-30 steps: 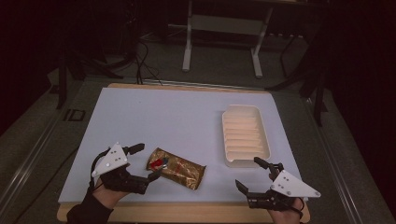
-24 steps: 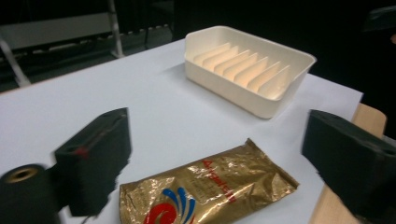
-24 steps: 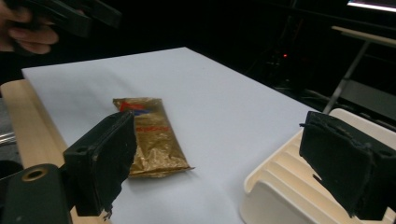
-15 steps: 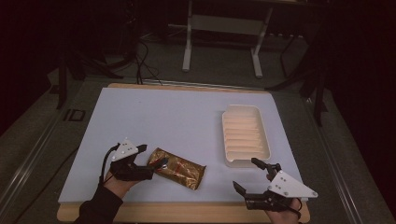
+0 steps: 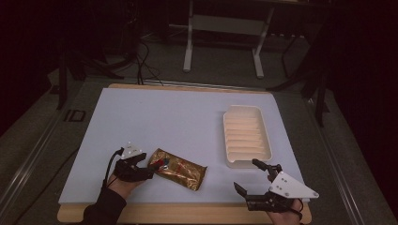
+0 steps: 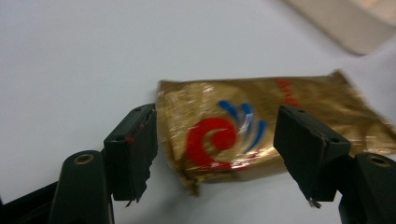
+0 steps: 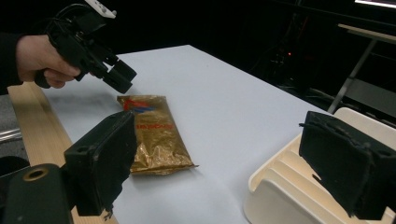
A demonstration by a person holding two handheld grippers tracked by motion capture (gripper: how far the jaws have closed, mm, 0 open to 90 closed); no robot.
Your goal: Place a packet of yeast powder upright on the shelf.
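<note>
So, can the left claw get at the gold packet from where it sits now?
Probably yes. The left claw is open with its jaws on either side of the near end of the gold packet, which lies flat on the white tabletop, and nothing sits between them.

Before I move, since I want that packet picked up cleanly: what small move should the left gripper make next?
Probably ease the left gripper down and shut it: its open jaws already straddle the gold packet's near end, which lies flat on the white table.
</note>
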